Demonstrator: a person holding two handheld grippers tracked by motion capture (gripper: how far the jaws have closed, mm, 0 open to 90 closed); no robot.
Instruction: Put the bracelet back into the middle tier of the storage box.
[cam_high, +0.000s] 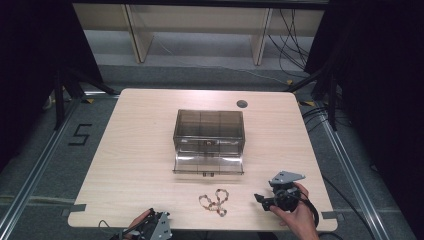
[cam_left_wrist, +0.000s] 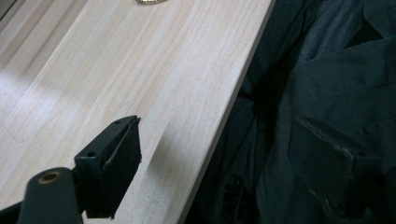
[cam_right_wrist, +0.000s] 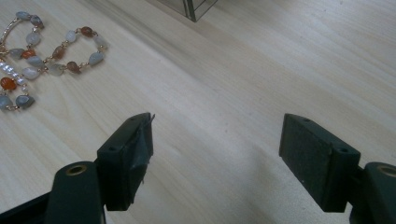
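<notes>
A beaded bracelet (cam_high: 214, 200) of grey, orange and pearl stones lies in loops near the table's front edge; its beads (cam_right_wrist: 42, 56) show at the upper left of the right gripper view. My right gripper (cam_high: 261, 200) rests to its right, jaws pointing toward it, open (cam_right_wrist: 217, 154) and empty above bare wood. My left gripper (cam_high: 159, 226) sits at the front edge, left of the bracelet. It is open (cam_left_wrist: 224, 163), with one jaw over the table and the other over dark clothing. A sliver of the bracelet (cam_left_wrist: 149, 1) peeks in at the top.
A smoky transparent box (cam_high: 209, 131) stands mid-table, its lower drawer (cam_high: 208, 165) pulled out toward me. The box's corner (cam_right_wrist: 191, 7) appears at the top of the right gripper view. A grey cable hole (cam_high: 242, 104) marks the far side. The table's front edge (cam_left_wrist: 219, 135) runs beside dark clothing.
</notes>
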